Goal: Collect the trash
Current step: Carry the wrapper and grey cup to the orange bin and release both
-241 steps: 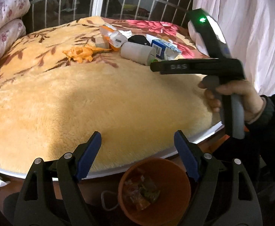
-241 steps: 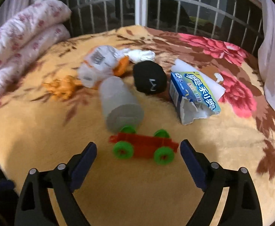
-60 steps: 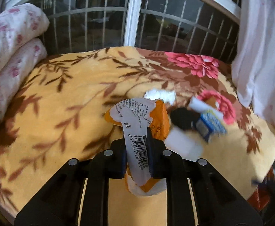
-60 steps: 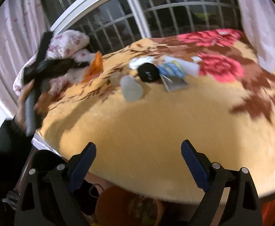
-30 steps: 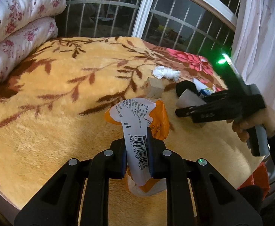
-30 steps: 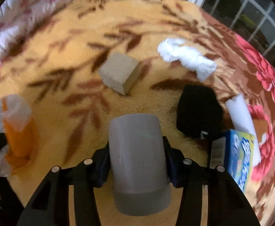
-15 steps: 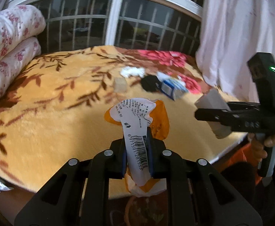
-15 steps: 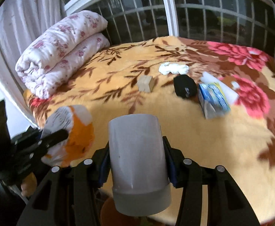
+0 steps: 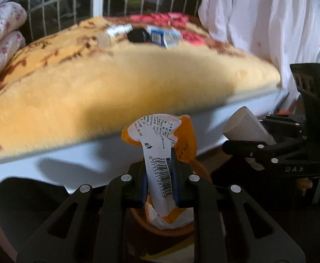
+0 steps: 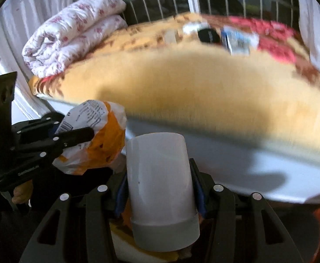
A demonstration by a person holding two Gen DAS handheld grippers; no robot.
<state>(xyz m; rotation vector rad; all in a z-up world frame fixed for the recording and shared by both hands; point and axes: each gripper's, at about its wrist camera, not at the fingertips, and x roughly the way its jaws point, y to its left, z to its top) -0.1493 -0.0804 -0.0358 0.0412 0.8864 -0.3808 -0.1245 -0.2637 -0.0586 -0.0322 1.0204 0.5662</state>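
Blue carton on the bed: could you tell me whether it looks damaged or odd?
The carton lies on its side on the blanket beside a black object. Motion blur hides whether it is damaged.

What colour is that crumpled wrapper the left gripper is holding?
The wrapper is orange and white, with black print and a barcode; the right wrist view shows it best.

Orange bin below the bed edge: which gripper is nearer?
Left, narrowly. The left gripper, shut on the orange wrapper, hangs right over the orange bin. The right gripper, holding the white cup, sits off to its right.
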